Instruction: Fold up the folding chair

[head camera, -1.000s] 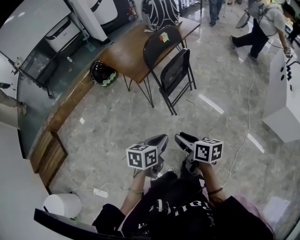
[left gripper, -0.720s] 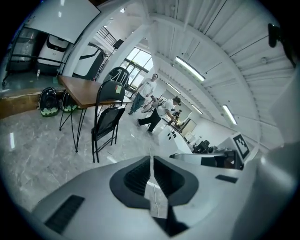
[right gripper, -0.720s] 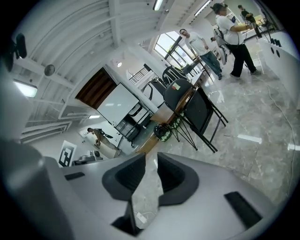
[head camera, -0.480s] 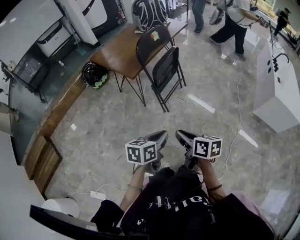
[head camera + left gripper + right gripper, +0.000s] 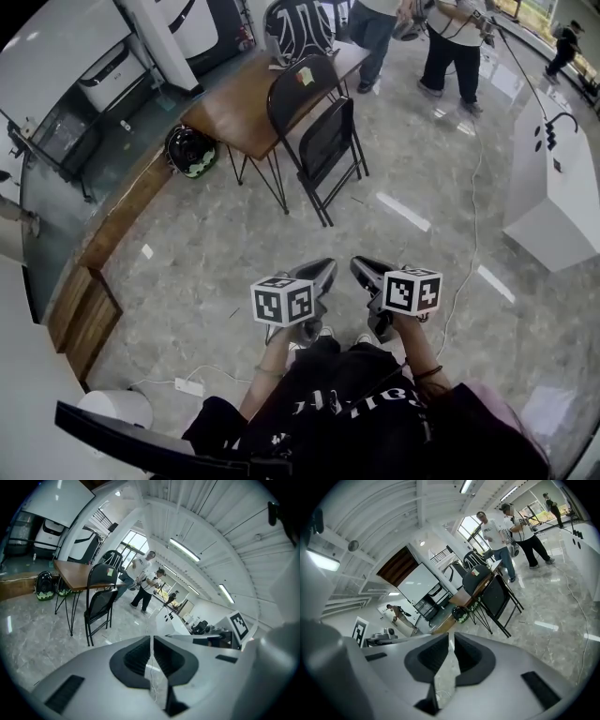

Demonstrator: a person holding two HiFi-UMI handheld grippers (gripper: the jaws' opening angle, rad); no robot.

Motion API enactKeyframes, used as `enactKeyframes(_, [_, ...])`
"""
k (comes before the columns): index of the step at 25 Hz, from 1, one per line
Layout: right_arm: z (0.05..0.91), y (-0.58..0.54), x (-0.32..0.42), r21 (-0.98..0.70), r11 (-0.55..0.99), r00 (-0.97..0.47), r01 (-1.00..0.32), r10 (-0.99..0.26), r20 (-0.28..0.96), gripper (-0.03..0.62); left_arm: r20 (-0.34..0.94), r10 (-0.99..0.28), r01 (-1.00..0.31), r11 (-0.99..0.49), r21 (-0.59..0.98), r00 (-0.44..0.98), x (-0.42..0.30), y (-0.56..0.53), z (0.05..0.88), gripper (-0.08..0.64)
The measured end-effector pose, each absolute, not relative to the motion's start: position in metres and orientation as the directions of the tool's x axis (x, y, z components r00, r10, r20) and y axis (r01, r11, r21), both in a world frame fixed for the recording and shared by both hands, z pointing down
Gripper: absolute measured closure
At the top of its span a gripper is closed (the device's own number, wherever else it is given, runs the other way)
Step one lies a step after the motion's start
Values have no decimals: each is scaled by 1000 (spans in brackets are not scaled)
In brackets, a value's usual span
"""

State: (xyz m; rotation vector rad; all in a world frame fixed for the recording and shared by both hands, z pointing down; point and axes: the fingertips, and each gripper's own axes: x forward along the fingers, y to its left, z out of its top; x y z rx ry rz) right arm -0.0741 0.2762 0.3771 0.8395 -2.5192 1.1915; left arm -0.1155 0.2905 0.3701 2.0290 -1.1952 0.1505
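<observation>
Noted a large hall with a glossy grey marble floor (image 5: 234, 253) and a white ribbed ceiling (image 5: 197, 522) fitted with strip lights. Recorded a brown wooden table (image 5: 239, 98) on thin black hairpin legs at upper centre of the head view. Found the black folding chair (image 5: 328, 141) standing on its own legs against the table edge nearest the camera, not yet folded, rounded back uppermost, a coloured sticker (image 5: 305, 76) fixed to that back. Confirmed the folding chair (image 5: 100, 604) at left in the left gripper view and the folding chair (image 5: 494, 597) at upper right in the right gripper view, well apart from both grippers.

Logged a black-and-green bag (image 5: 190, 150), possibly a helmet, on the floor by the table's left end. Observed a person in a white top (image 5: 455, 28) and a person in jeans (image 5: 373, 28) standing beyond the table. Marked a white counter (image 5: 553, 187) at right, plus a white power strip (image 5: 187, 385) and a white bin (image 5: 117, 408) at lower left.

Found the left gripper (image 5: 323, 272) held low before the wearer's dark shirt (image 5: 347, 412), aimed toward the chair, jaws pressed almost together, a hairline slit only, nothing in it. Found the right gripper (image 5: 361, 270) just beside the left, at matching height, jaws just drawn in by a closing movement, a narrow empty gap remaining, bare floor showing through. Noted a square-marker cube (image 5: 283, 302) riding on the left unit and a matching one on the right.
</observation>
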Motion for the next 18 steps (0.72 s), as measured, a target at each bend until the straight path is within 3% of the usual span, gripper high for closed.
enactKeyframes(18, [379,274,-27,-622,530,-817,-576,-392,422,552,481,-692,-811,-271,519,539,-62,291,371,535])
